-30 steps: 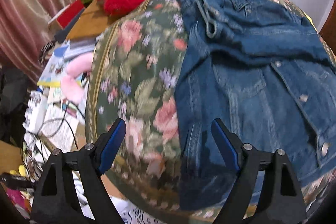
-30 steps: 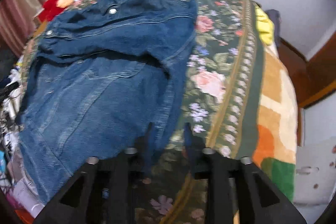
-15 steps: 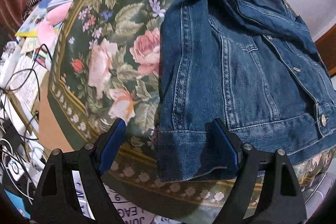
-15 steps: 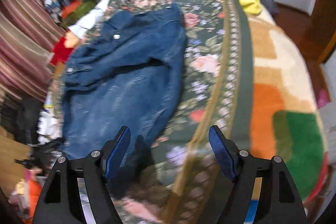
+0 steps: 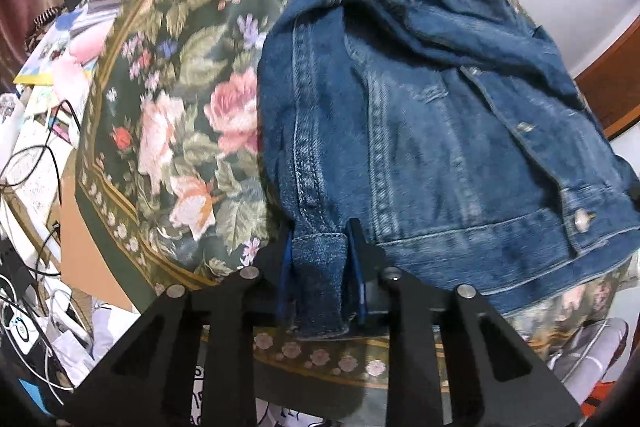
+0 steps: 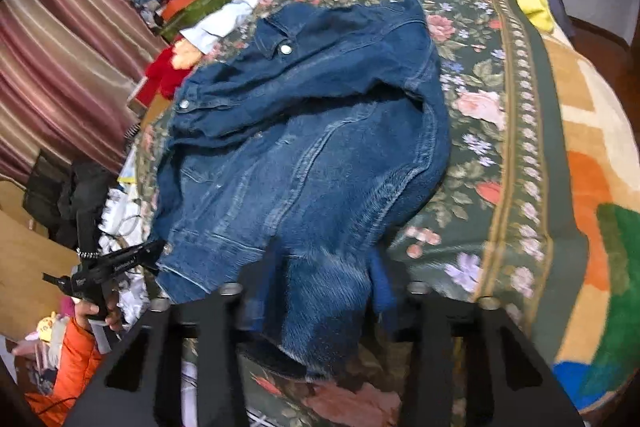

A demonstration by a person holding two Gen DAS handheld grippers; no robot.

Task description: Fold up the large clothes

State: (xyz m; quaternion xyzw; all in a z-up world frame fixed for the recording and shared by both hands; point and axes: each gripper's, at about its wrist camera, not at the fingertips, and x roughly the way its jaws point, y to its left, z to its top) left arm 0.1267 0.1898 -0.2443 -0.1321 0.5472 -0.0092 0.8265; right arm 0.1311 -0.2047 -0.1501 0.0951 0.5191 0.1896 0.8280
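A blue denim jacket (image 5: 420, 115) lies spread on a bed with a green floral cover (image 5: 188, 99), its sleeves folded across the chest. My left gripper (image 5: 320, 279) is shut on the jacket's bottom hem at its left corner. In the right wrist view the jacket (image 6: 312, 131) lies in the middle of the bed, and my right gripper (image 6: 320, 287) is shut on its hem at the other bottom corner. The left gripper (image 6: 116, 263) and the hand holding it show at the left of the right wrist view.
Papers, cables and boxes (image 5: 36, 155) clutter the floor left of the bed. A red plush toy (image 6: 164, 75) and striped curtain (image 6: 60, 67) stand at the far left. An orange and green blanket (image 6: 592, 187) covers the bed's right side, with a yellow cloth (image 6: 532, 3) at the back.
Both grippers were open half a second ago and have closed on the jacket's bottom hem, one at each corner. The right gripper moved in from the floral cover onto the denim.
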